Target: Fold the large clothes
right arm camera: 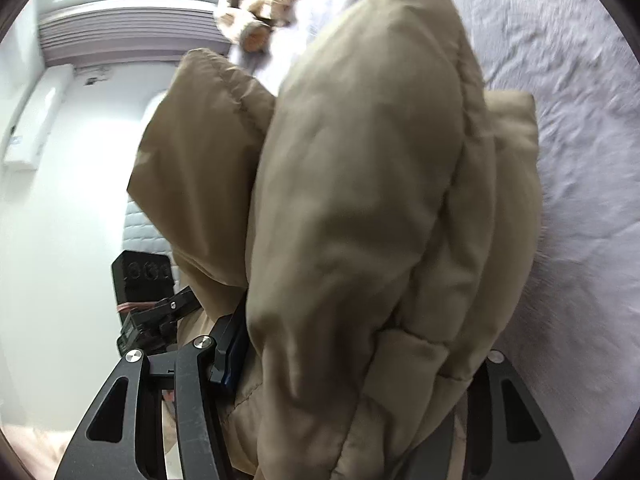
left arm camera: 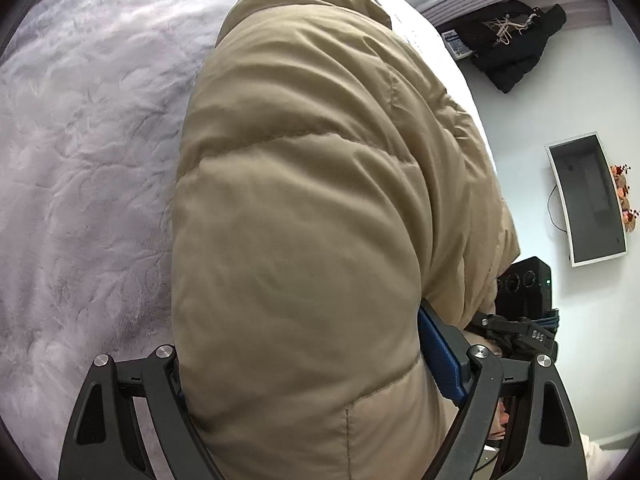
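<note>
Clearly we are mid-fold: each claw, left (left arm camera: pixel 304 376) and right (right arm camera: pixel 352 356), is clamped wide on a thick bunch of the tan puffer jacket (left arm camera: pixel 312 200), carried above the bed (left arm camera: pixel 80 160) at nine o'clock; next it needs laying down flat

Matt quilted jacket (left arm camera: pixel 304 200) — fluffy blanket (left arm camera: pixel 88 152)

A pale lilac furry blanket (left arm camera: pixel 88 168) covers the bed, with the tan puffer jacket (left arm camera: pixel 304 208) partly resting on it.
</note>
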Tool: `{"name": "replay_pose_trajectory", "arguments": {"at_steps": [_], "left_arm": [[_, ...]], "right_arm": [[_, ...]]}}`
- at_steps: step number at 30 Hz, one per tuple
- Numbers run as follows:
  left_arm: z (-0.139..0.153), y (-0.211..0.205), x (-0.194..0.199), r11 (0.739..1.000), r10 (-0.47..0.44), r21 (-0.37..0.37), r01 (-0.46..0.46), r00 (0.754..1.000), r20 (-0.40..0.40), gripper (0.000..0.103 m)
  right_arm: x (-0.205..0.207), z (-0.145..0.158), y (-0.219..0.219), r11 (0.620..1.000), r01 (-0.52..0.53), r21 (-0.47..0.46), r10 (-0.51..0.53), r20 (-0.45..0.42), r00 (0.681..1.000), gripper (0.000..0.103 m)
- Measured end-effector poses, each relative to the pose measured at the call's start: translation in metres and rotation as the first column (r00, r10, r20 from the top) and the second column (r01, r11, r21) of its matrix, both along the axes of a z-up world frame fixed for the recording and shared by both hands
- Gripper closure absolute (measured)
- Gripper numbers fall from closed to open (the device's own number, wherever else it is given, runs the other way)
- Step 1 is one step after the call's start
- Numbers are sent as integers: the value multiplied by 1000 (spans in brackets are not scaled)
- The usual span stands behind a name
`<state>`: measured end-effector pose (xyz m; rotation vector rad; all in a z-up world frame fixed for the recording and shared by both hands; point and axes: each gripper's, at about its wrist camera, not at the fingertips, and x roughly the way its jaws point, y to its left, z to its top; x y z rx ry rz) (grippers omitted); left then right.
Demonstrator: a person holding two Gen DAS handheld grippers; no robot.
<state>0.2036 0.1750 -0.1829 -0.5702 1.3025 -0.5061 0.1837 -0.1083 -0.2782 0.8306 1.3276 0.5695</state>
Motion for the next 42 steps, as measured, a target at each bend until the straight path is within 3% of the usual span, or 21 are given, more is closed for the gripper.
{"name": "replay_pose_trajectory", "arguments": {"at_steps": [4, 8, 11, 14, 17, 19, 20, 23, 26, 29, 32, 35, 39, 42], "left_arm": [[-10, 11, 0, 1000, -21, 14, 20, 999, 29, 12], [-8, -9, 5, 997, -21, 70, 17, 998, 56, 10], [-3, -20, 5, 993, -19, 121, 9, 997, 75, 10], [4, -40, 3, 984, -31, 180, 12, 994, 104, 9], [9, -57, 2, 978, -31, 210, 7, 993, 111, 8], [10, -57, -1, 976, -29, 219, 5, 994, 110, 8], [15, -60, -2, 975, -30, 224, 4, 994, 110, 8], [26, -46, -4, 968, -28, 251, -2, 993, 118, 8], [53, -40, -11, 957, -24, 289, -31, 982, 186, 8], [93, -44, -14, 952, -61, 302, -41, 945, 321, 8], [114, -69, -2, 962, -138, 272, 34, 919, 371, 8], [105, -109, 17, 955, -221, 268, 125, 904, 365, 8], [72, -136, 47, 930, -241, 343, 131, 922, 303, 8], [53, -140, 56, 907, -258, 398, 136, 927, 273, 8]], "right_arm": [[-4, 0, 1, 995, 27, -98, -31, -41, 999, 34], [-3, 39, 4, 969, 46, -241, -52, -20, 998, 34], [-15, 73, -8, 926, 90, -367, -78, 48, 996, 36], [-27, 108, -6, 904, 127, -408, -70, 150, 986, 61], [-26, 129, 4, 902, 125, -413, -42, 204, 978, 72], [-23, 136, 2, 906, 83, -415, 4, 206, 979, 73], [-23, 135, 11, 907, 62, -417, 28, 205, 978, 74], [-34, 119, 30, 861, -2, -508, 91, 150, 984, 74], [-51, 87, 33, 793, -56, -606, 129, 78, 989, 86], [-58, 68, 27, 785, -56, -616, 111, 51, 993, 86], [-59, 57, 22, 788, -45, -615, 102, 59, 993, 87], [-57, 48, 19, 812, -17, -584, 63, 58, 996, 87], [-57, 43, 12, 823, -5, -568, 50, 64, 997, 87], [-59, 39, -4, 852, 19, -522, 19, 68, 997, 87]]}}
